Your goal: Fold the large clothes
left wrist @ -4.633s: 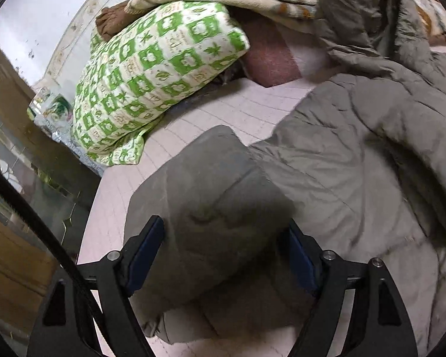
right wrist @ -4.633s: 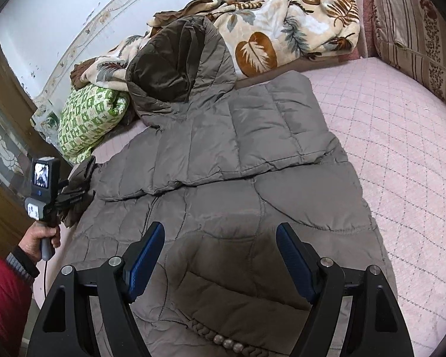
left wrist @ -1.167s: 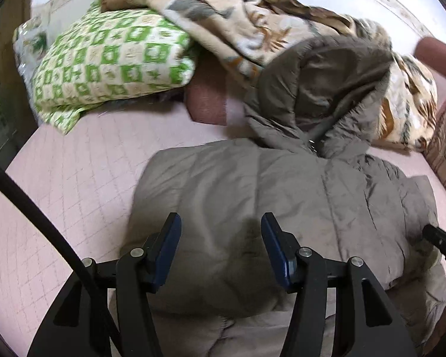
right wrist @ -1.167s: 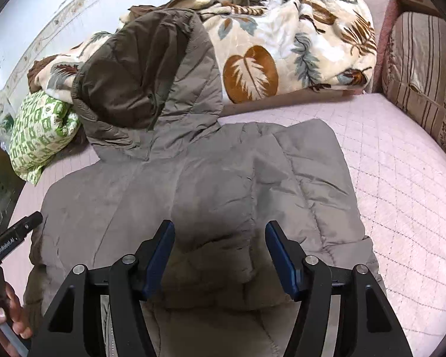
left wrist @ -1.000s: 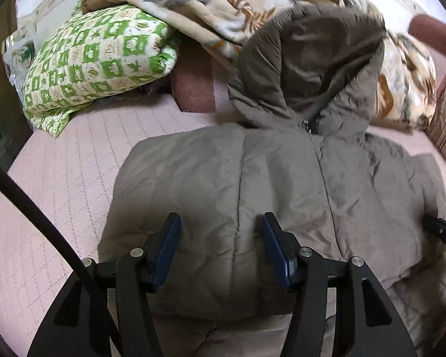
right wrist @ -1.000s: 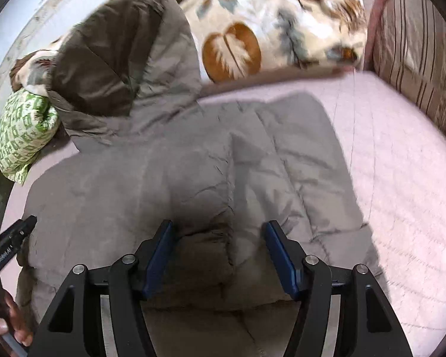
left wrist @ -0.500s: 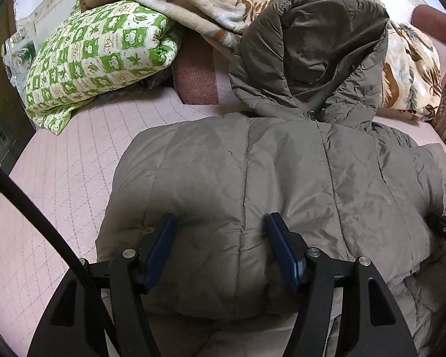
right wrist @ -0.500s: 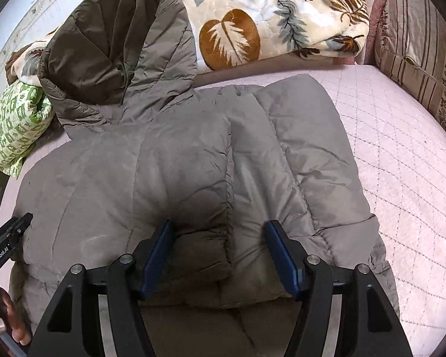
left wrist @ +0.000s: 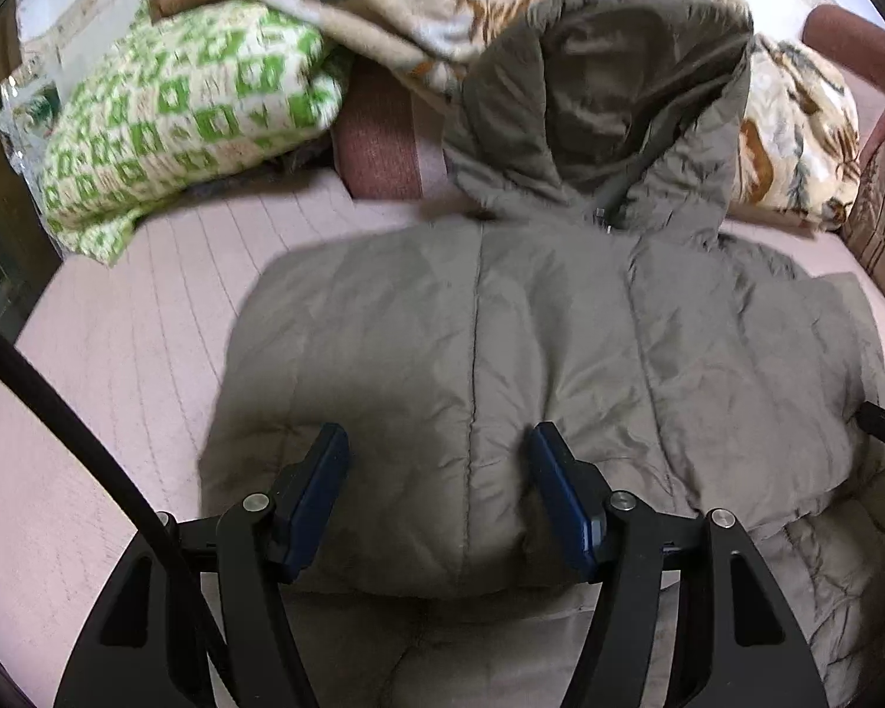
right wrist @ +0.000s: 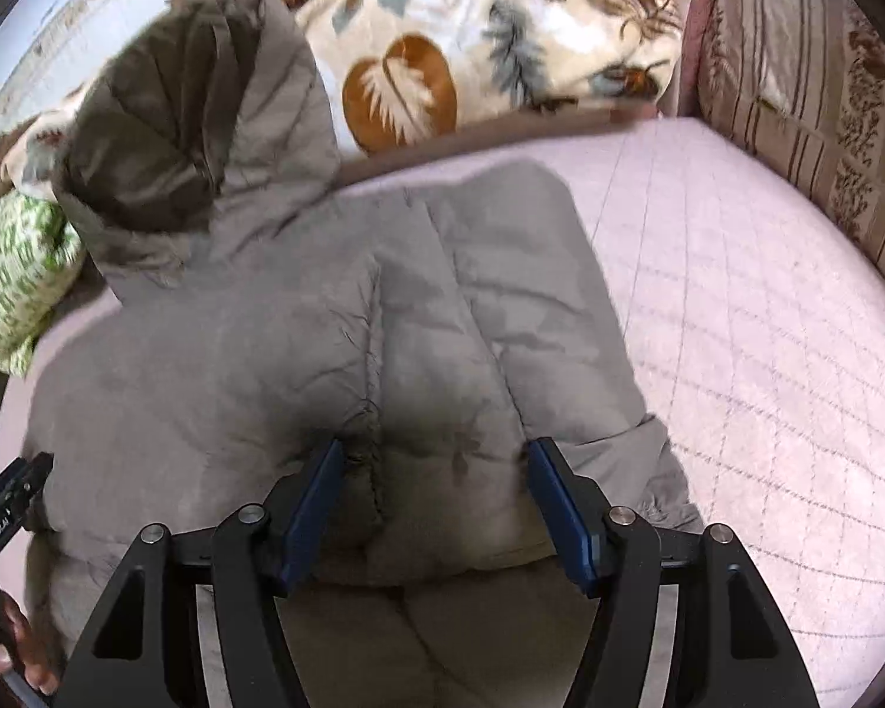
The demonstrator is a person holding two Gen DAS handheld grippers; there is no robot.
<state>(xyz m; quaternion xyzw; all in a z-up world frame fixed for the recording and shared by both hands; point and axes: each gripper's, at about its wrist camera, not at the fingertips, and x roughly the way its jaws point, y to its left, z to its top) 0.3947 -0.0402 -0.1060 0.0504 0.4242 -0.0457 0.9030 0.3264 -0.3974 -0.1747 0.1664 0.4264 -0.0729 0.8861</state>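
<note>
Left gripper [left wrist: 439, 492], left wrist view: jaws part-way apart, straddling the near folded edge of the jacket [left wrist: 501, 366]. Blue pads [left wrist: 315, 495] sit beside the puffy fabric; no clear pinch, so I read it as not gripping.
Jacket, left wrist view: grey-brown padded jacket lying on the pink quilted bed [left wrist: 118, 366], body doubled over, upper layer on top of a lower layer that shows at bottom right.
Hood [left wrist: 607, 112], left wrist view: not folded in, propped against the leaf-print blanket [left wrist: 442, 6] at the head of the bed. Green checked pillow [left wrist: 189, 118] to the left, clear of the jacket.
Right gripper [right wrist: 436, 492], right wrist view: jaws likewise apart over the same near edge, fabric between the pads [right wrist: 560, 513] but not visibly squeezed.
Jacket, right wrist view: sides look tucked in, shape is a compact block; right edge a bit rumpled near the gripper. Striped cushion [right wrist: 796, 88] far right, well apart.
Hand [right wrist: 23, 643], right wrist view: lower left, holding the other gripper's handle.
Done (my read): sleeves or sides in, bottom folded up.
Left (my read): hood to fold down, bundle to flatten and square.
</note>
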